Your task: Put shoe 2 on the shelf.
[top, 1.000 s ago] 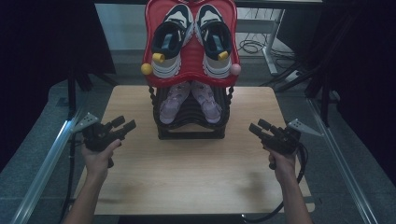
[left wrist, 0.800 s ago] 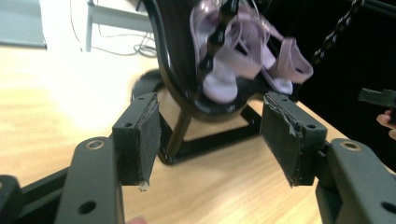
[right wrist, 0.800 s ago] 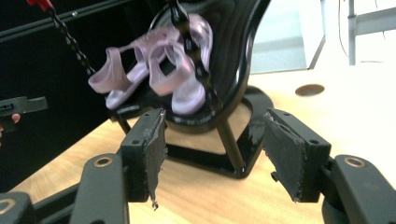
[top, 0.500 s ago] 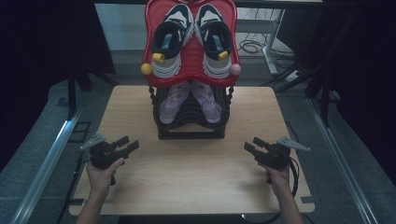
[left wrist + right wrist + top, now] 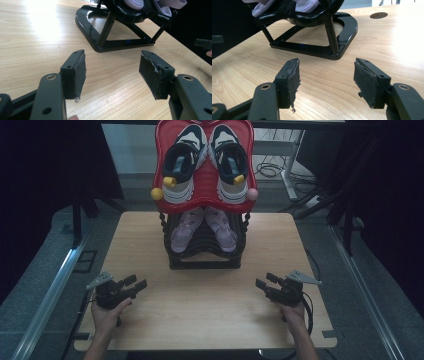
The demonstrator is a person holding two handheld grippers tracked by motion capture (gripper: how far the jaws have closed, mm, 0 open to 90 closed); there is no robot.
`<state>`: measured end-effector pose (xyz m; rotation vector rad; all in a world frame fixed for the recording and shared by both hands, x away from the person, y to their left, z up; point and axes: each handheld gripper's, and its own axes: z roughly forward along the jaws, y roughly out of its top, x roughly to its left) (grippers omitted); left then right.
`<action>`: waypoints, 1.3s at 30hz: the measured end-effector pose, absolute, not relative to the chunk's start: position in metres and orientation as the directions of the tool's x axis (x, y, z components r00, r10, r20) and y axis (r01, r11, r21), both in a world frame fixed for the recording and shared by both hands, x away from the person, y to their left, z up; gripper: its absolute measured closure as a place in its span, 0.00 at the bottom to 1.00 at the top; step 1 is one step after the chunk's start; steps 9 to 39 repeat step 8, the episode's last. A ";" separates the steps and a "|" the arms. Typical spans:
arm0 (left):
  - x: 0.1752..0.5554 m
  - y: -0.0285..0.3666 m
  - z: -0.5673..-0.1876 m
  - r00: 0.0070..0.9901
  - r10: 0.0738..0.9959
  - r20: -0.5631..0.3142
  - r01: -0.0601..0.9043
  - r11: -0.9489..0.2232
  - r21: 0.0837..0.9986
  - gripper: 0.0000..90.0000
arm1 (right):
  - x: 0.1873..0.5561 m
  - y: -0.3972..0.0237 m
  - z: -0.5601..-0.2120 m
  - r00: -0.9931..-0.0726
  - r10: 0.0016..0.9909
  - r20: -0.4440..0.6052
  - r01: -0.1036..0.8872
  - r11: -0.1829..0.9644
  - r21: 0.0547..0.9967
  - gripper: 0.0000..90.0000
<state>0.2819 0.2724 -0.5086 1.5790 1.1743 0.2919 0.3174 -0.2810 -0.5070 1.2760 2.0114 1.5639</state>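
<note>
The black shoe rack stands at the far middle of the wooden desk, and everything else sits in relation to it. On its lower tier lies a pair of pale lilac shoes, toes toward the person; above them the red top tray carries a pair of dark and white sneakers, with a yellow ball at the tray's left corner and a pink ball at its right. The left gripper rests low over the desk, near the rack's front left, its fingers standing well apart with nothing between them. The right gripper sits near the rack's front right, well apart from the other, its fingers likewise spread wide around bare wood. Nothing lies on the desk between either gripper and the rack's curved base. From the gripper views, the rack's upper part is cut off and the lilac shoes show merely as pale edges. A round hole in the desk lies beyond the rack's right side. Behind the rack, cables trail on the floor, and the room around is too dark to make out.
</note>
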 end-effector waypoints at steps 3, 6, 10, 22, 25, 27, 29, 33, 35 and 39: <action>0.281 0.273 -0.508 0.482 0.786 -0.387 0.526 0.093 0.845 0.43 | 0.317 -0.282 -0.508 -0.566 0.774 0.284 0.461 0.012 0.887 0.40; 0.280 0.272 -0.508 0.487 0.772 -0.409 0.531 0.109 0.840 0.43 | 0.315 -0.285 -0.509 -0.567 0.770 0.294 0.456 -0.004 0.890 0.39; 0.280 0.271 -0.508 0.485 0.768 -0.418 0.537 0.116 0.836 0.43 | 0.313 -0.289 -0.507 -0.572 0.764 0.298 0.445 -0.016 0.896 0.39; 0.280 0.271 -0.508 0.485 0.768 -0.418 0.537 0.116 0.836 0.43 | 0.313 -0.289 -0.507 -0.572 0.764 0.298 0.445 -0.016 0.896 0.39; 0.280 0.271 -0.508 0.485 0.768 -0.418 0.537 0.116 0.836 0.43 | 0.313 -0.289 -0.507 -0.572 0.764 0.298 0.445 -0.016 0.896 0.39; 0.280 0.271 -0.508 0.485 0.768 -0.418 0.537 0.116 0.836 0.43 | 0.313 -0.289 -0.507 -0.572 0.764 0.298 0.445 -0.016 0.896 0.39; 0.280 0.271 -0.508 0.485 0.768 -0.418 0.537 0.116 0.836 0.43 | 0.313 -0.289 -0.507 -0.572 0.764 0.298 0.445 -0.016 0.896 0.39; 0.280 0.271 -0.508 0.485 0.768 -0.418 0.537 0.116 0.836 0.43 | 0.313 -0.289 -0.507 -0.572 0.764 0.298 0.445 -0.016 0.896 0.39; 0.280 0.271 -0.508 0.485 0.768 -0.418 0.537 0.116 0.836 0.43 | 0.313 -0.289 -0.507 -0.572 0.764 0.298 0.445 -0.016 0.896 0.39; 0.280 0.271 -0.508 0.485 0.768 -0.418 0.537 0.116 0.836 0.43 | 0.313 -0.289 -0.507 -0.572 0.764 0.298 0.445 -0.016 0.896 0.39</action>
